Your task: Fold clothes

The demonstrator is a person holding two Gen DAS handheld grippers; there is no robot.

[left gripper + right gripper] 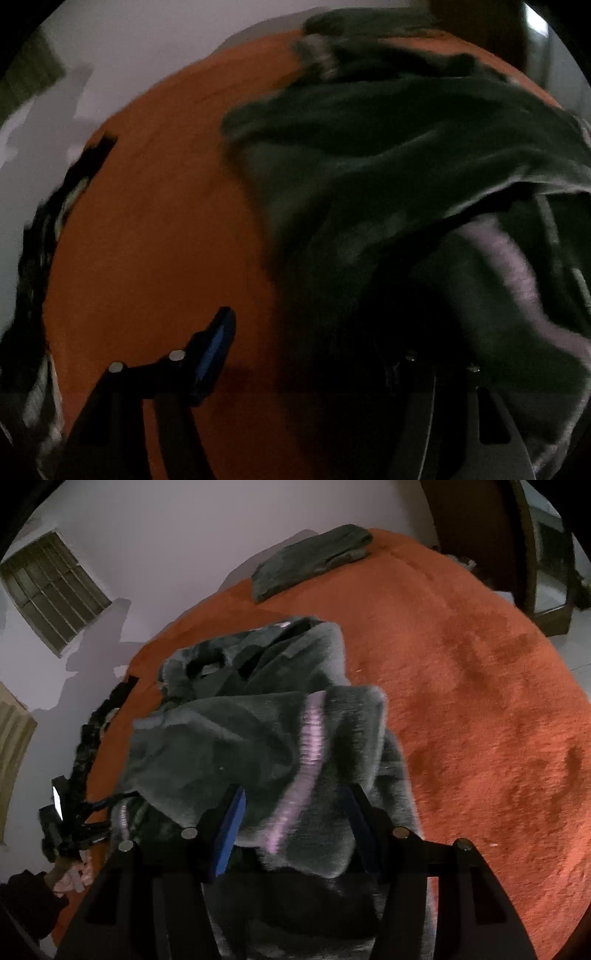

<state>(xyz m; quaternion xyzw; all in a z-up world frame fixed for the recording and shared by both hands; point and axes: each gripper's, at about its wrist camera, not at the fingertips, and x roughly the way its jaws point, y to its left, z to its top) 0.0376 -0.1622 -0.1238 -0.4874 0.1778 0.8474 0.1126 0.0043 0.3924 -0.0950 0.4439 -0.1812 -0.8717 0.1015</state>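
A dark grey fleece garment (240, 738) with a pale lilac stripe lies bunched on the orange bed cover (480, 701). My right gripper (291, 827) is shut on a thick fold of it, the cloth filling the gap between both blue pads. In the left wrist view the same garment (388, 147) hangs blurred at the right and drapes over my right finger, hiding it. My left gripper (314, 350) is open; its left pad (218, 343) stands bare above the orange cover (166, 240). A person's hand (70, 878) holds a dark device at the bed's left edge.
A folded dark garment (314, 561) rests at the far end of the bed. Black items (92, 731) line the bed's left edge. A white wall with a barred window (51, 590) is behind; dark wooden furniture (517, 554) stands at the far right.
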